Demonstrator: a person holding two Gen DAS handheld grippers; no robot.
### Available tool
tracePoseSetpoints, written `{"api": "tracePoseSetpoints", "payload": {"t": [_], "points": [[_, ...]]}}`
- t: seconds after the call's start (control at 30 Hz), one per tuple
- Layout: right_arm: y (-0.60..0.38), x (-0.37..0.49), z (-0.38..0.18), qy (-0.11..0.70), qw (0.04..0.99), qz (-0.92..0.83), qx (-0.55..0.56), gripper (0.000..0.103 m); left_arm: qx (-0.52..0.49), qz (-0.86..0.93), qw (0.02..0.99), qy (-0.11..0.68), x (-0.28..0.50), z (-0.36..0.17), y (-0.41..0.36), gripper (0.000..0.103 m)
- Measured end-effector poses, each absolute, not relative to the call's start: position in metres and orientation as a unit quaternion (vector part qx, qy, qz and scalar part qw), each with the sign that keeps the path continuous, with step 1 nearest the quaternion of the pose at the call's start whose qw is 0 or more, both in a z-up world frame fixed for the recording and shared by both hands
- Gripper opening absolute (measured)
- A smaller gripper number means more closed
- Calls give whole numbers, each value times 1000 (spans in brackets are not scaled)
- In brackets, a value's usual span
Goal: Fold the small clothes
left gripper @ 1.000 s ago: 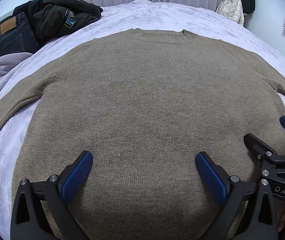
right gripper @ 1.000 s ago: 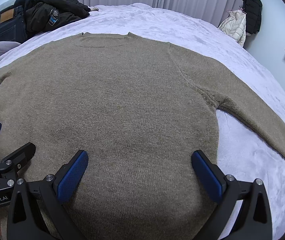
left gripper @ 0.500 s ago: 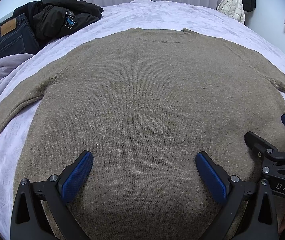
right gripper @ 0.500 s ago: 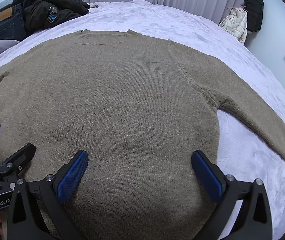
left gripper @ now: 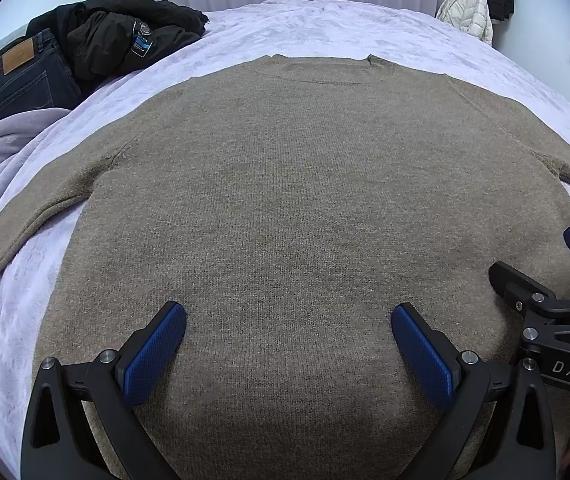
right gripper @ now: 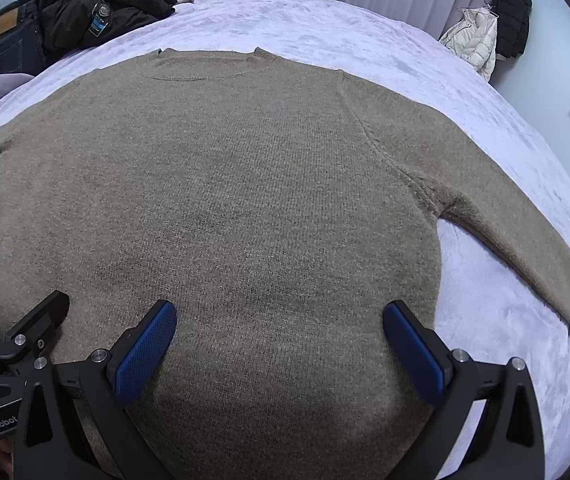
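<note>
Left wrist view looks down on a brown knit sweater [left gripper: 293, 208] spread flat on the bed [left gripper: 325, 28], neckline at 12 o'clock and hem toward 6. One sleeve runs out to 9 o'clock over the lavender cover; the other slips off the edge at 3. The left gripper [left gripper: 287, 346] hangs over the lower body of the sweater with its blue pads spread wide and nothing between them. The right gripper [left gripper: 533, 276] shows at 3 to 4 o'clock, just beside it, above the same hem area.

Right wrist view has the sweater [right gripper: 245, 200] filling the middle, a sleeve angled down to 4 o'clock. The right gripper [right gripper: 279, 350] stands over the lower body, pads likewise far apart and empty. The left gripper [right gripper: 21, 280] shows at 8 o'clock.

Beyond the sweater, a black jacket [left gripper: 125, 36] and dark jeans [left gripper: 21, 76] lie heaped at 10 o'clock, and a white puffer coat [left gripper: 467, 10] hangs at 1 o'clock.
</note>
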State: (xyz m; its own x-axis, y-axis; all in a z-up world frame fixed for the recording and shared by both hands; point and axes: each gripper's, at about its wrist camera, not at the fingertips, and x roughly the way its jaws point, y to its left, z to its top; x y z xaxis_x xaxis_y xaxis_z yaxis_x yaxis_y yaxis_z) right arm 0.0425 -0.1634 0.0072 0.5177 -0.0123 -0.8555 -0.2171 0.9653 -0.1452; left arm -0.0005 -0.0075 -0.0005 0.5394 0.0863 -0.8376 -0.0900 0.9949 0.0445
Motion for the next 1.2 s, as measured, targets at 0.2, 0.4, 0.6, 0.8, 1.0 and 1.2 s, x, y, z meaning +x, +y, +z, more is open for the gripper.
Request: {"api": "tracePoseSetpoints", "payload": {"t": [0.2, 0.4, 0.6, 0.8, 1.0, 1.2], "points": [[-171, 39, 18, 504, 856, 67, -96, 103, -7, 54, 869, 491, -2, 7, -7, 103], [-198, 22, 38, 486, 869, 58, -70, 103, -46, 41, 861, 504, -5, 22, -10, 103], [-267, 17, 66, 466, 885, 20, -3, 103, -27, 18, 860, 510, 12, 44, -36, 103], [-375, 18, 80, 454, 885, -72, 79, 103, -1, 8, 868, 497, 38, 65, -73, 103], [-473, 12, 70, 453, 864, -166, 144, 103, 26, 5, 877, 479, 65, 80, -110, 103], [-532, 14, 52, 455, 842, -178, 230, 103, 40, -1, 877, 478, 87, 80, -138, 103]]}}
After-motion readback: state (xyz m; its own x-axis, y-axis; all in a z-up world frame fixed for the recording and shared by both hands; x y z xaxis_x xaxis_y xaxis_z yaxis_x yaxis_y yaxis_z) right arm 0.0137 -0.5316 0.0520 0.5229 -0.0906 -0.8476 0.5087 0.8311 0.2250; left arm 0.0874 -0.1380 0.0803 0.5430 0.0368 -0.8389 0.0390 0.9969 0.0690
